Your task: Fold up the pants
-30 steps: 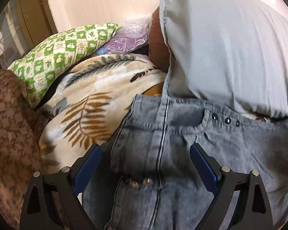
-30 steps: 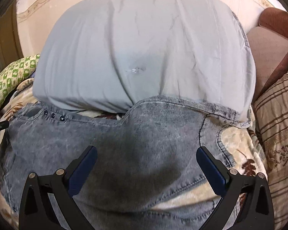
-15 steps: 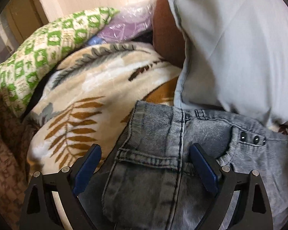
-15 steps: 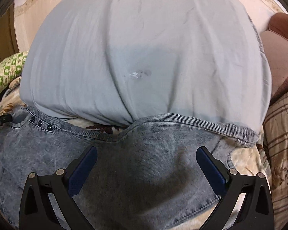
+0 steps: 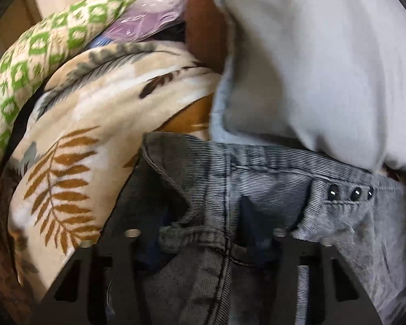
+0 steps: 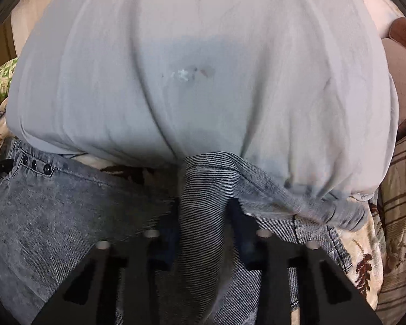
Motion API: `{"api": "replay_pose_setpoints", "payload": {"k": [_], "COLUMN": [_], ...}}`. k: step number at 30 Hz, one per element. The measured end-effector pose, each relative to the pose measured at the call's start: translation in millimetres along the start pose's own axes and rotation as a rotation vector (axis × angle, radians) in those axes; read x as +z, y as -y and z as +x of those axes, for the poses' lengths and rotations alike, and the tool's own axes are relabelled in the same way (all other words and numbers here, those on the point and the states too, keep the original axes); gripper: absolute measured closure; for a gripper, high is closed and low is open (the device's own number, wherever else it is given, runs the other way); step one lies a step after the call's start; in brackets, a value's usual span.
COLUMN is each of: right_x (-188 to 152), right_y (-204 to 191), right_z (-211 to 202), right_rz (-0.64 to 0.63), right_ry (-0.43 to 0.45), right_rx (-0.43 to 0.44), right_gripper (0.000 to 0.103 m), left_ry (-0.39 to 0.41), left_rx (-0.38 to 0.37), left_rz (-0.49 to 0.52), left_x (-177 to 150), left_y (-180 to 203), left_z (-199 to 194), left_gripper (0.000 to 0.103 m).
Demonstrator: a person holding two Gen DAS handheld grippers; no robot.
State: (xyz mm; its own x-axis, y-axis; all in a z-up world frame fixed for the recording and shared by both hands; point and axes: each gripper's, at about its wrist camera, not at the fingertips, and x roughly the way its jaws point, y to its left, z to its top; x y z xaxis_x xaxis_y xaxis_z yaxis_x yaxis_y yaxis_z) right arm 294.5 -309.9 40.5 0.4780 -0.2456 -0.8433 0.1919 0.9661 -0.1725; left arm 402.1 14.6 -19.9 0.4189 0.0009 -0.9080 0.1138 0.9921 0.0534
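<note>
Grey-blue denim pants lie on a leaf-print blanket against a large pale grey pillow. In the left wrist view my left gripper is shut on the pants' waistband corner, with a bunched fold of denim between its blue pads. Three dark studs sit to its right. In the right wrist view my right gripper is shut on a raised ridge of the pants at the waistband edge, right under the pillow.
The pale grey pillow fills the space just ahead and also shows in the left wrist view. A leaf-print blanket and a green patterned pillow lie to the left. A striped brown cushion lies at the right.
Both grippers moved forward to the waistband edge and closed on the denim. They were open one second and half a second ago. The cloth now bunches up between the pads.
</note>
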Motion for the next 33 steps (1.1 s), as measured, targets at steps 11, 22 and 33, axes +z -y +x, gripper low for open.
{"api": "replay_pose_setpoints", "payload": {"k": [11,22,33], "right_x": [-11,-21,-98], "right_y": [-1,6,-1], "right_z": [-44,-115,-174], "right_rz": [-0.012,0.001,-0.007], "right_ry": [0.081,0.142,0.158], "right_rx": [0.003,0.041,0.061], "right_gripper": [0.094,0.094,0.094], "left_ry": [0.078,0.154,0.17], "left_rx": [-0.098,-0.199,-0.222], "left_rz": [-0.027,-0.07,-0.078], "left_x": [-14,-72,-183], "left_y": [-9,-29,-56], "left_z": [-55,-142,-209], "left_gripper": [0.085,0.086,0.091]}}
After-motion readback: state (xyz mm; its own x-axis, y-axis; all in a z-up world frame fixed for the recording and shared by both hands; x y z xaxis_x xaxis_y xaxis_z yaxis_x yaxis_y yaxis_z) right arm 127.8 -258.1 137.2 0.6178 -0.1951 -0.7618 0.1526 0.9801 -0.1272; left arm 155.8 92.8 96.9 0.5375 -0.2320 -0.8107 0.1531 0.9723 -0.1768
